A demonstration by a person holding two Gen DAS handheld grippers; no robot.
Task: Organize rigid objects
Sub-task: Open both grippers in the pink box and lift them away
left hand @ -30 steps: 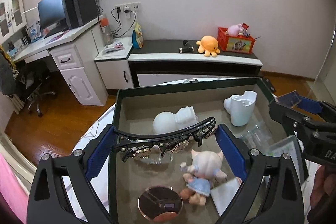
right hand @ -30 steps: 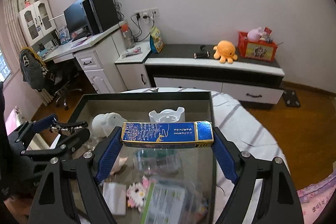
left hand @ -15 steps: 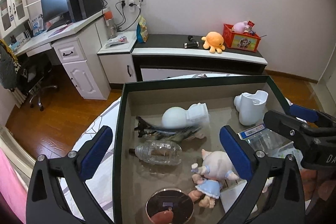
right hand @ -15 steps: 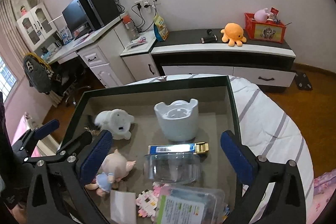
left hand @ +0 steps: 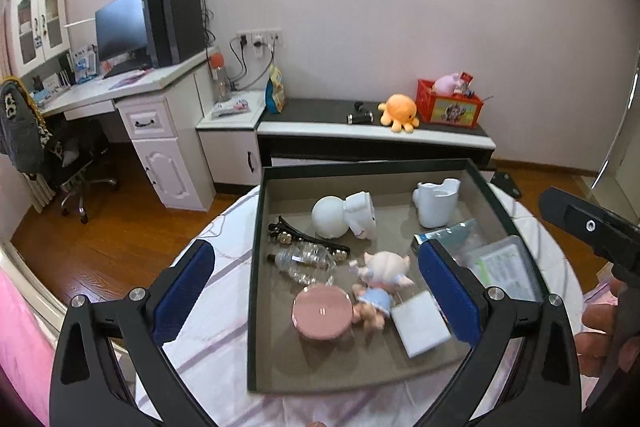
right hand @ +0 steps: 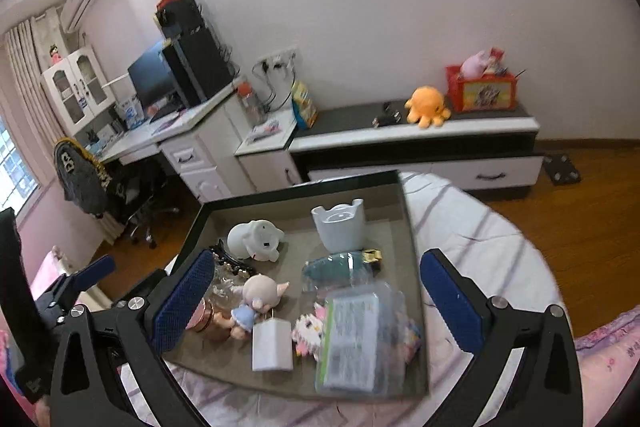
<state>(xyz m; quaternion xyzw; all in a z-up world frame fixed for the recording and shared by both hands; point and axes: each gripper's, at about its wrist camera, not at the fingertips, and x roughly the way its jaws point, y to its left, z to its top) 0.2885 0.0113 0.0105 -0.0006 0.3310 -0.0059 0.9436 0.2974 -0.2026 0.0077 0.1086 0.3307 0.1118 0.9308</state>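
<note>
Tray (left hand: 256, 267) on table, holding hair clip (left hand: 308, 239), cup (left hand: 436, 203), figurines; left tool (left hand: 316, 291) and right tool (right hand: 316, 303) both wide, empty, above it; between placements, next item likely needs locating.

So there's a round bench (left hand: 224, 327) with a white, purple-striped cloth (right hand: 472, 227) over it, and a dark-rimmed tray (left hand: 253, 291) sitting on the cloth, reaching toward the far edge.
</note>
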